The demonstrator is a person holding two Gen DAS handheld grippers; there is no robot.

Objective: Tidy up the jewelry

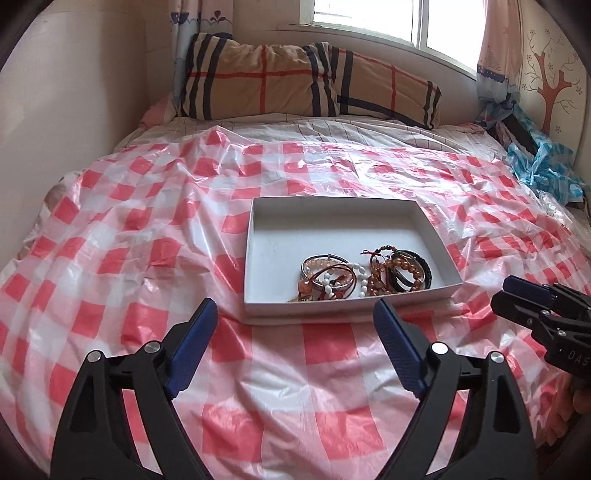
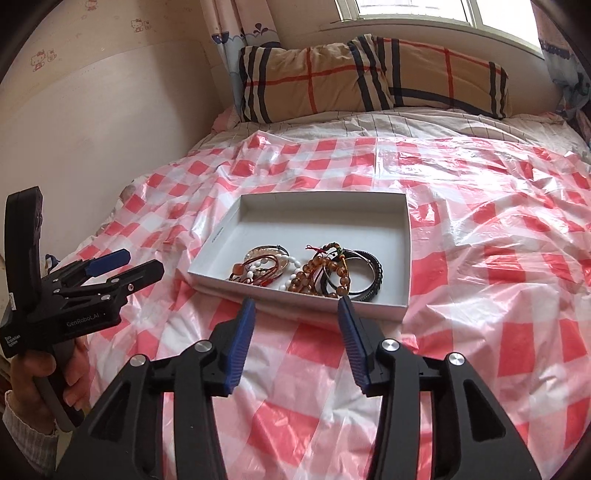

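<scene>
Both cameras sit just behind their own fingers and look forward and downward over a bed, near its foot end. The left wrist view faces the white box point(image 1: 258, 236) at twelve o'clock, with the right gripper point(image 1: 517, 295) at three o'clock. The right wrist view looks from further right, with the left gripper point(image 2: 127, 264) at nine o'clock. Both share the box, the checked sheet point(image 1: 110, 221), the pillows point(image 1: 258, 81) and the window point(image 1: 369, 18).

Home bedroom. A bed point(image 1: 332, 133) fills the room, w/ 2 plaid pillows point(image 1: 310, 85) at the head under a window point(image 1: 369, 22). Patterned curtains point(image 1: 498, 48) hang at both sides; cartoon-cat wallpaper point(image 2: 44, 59) and a tree decal point(image 1: 554, 85) on the walls. Red-white checked plastic sheet point(image 1: 147, 240) covers the bedding.
</scene>
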